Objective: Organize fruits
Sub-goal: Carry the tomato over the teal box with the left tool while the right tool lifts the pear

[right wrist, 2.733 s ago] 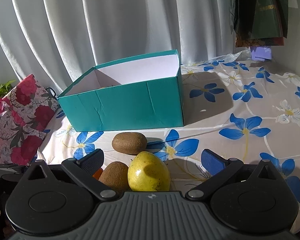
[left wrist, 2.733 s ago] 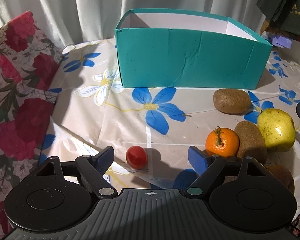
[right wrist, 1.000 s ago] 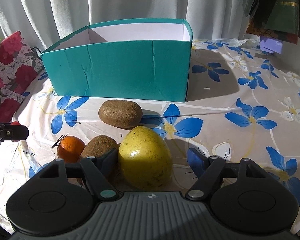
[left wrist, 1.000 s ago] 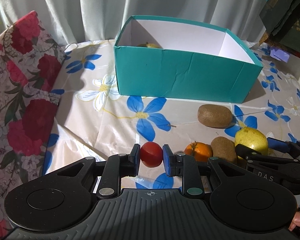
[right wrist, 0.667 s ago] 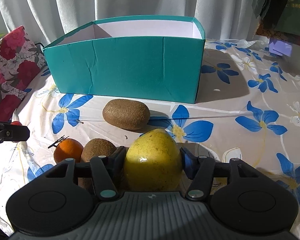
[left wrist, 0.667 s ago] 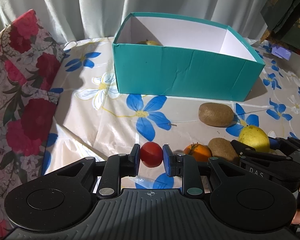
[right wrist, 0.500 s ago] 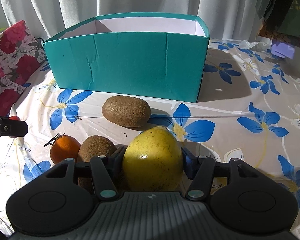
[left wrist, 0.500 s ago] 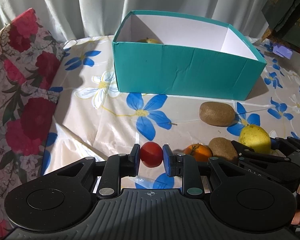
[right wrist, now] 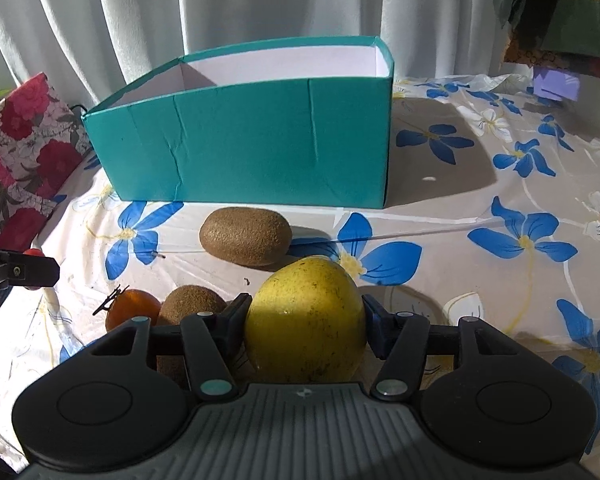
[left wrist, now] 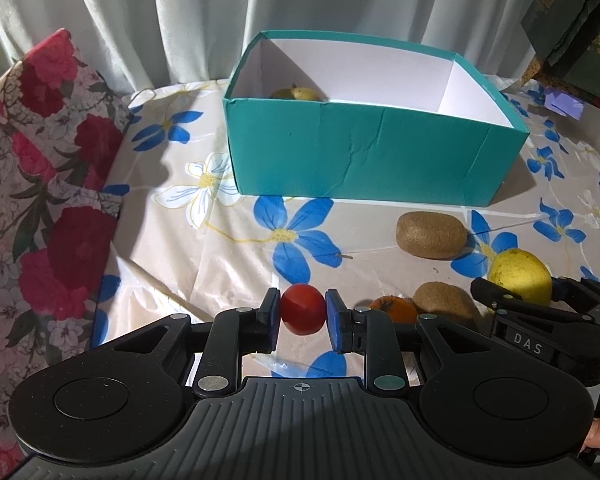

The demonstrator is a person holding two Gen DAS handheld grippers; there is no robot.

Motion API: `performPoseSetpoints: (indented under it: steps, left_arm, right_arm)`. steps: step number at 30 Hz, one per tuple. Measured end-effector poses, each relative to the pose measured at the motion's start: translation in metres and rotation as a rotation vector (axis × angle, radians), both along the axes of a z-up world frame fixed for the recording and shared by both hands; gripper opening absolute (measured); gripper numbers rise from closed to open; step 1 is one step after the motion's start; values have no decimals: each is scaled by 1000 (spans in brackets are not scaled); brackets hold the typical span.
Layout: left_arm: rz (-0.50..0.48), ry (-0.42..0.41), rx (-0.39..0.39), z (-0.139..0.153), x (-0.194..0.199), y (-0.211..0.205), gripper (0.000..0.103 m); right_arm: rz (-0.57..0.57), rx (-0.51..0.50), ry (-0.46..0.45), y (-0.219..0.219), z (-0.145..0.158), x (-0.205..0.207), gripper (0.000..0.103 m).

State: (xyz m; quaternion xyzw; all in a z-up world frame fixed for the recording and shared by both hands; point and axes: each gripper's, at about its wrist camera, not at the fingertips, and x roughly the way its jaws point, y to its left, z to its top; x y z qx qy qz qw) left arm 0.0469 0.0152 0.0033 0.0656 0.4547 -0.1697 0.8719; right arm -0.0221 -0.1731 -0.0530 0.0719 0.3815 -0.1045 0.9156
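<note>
The right gripper now has its jaws clamped on the yellow fruit, where a second ago they stood wide around it, and the left gripper stays clamped on the small red fruit. Both fruits sit in front of the teal box, seemingly ready to carry there. An orange and two kiwis remain on the bench before the box, unmoved.
</note>
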Motion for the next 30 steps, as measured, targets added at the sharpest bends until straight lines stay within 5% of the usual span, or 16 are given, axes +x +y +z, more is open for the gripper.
performPoseSetpoints:
  steps: [11,30]
  left_arm:
    - [18,-36,1,28,12,-13,27]
    - [26,-281,-40,91,65,-86,27]
  right_arm:
    - [-53,38,-99,-17,32,-23,58]
    - [-98,30,-176,-36,48,-44,58]
